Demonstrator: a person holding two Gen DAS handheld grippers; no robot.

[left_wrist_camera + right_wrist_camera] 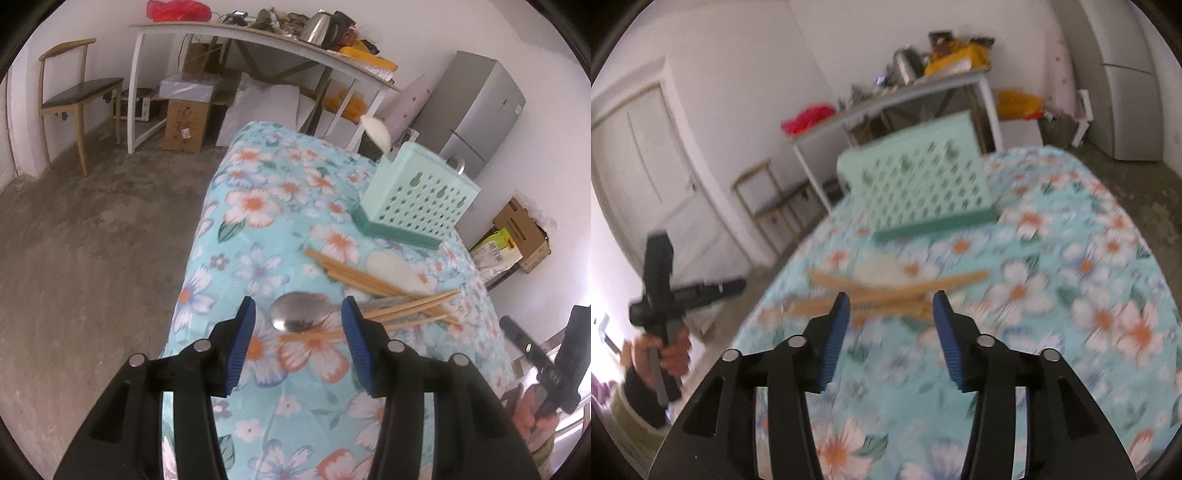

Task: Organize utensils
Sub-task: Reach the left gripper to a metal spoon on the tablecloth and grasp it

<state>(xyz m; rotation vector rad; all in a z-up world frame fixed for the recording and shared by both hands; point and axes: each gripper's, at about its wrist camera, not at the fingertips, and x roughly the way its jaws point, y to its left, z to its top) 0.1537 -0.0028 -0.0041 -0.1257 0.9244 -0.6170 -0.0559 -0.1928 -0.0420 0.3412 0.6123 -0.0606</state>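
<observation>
Item 1. Left gripper: black frame, blue ribbed pads, jaws open and holding nothing. Directly between and just beyond the jaws lay the bowl of a polished steel spoon, its handle running off behind the right-hand jaw under the sticks; the approach looked aimed at that bowl.

Item 2. Right gripper: same make, jaws open and empty; this view was blurred.

Item 3. Loose pile of light wooden chopsticks, crossed over one another, just ahead of both sets of jaws on the desk covered in a turquoise floral cloth. One stick lay across the gap of the left jaws, in front of the spoon.

Item 4. White ceramic spoon, lying flat past the chopsticks, partly under them.

Item 5. Mint-green perforated plastic utensil holder on a darker green drip base, upright, well beyond the pile. A white spoon and a metal handle already stood in it, so it was probably the destination for the rest.
</observation>
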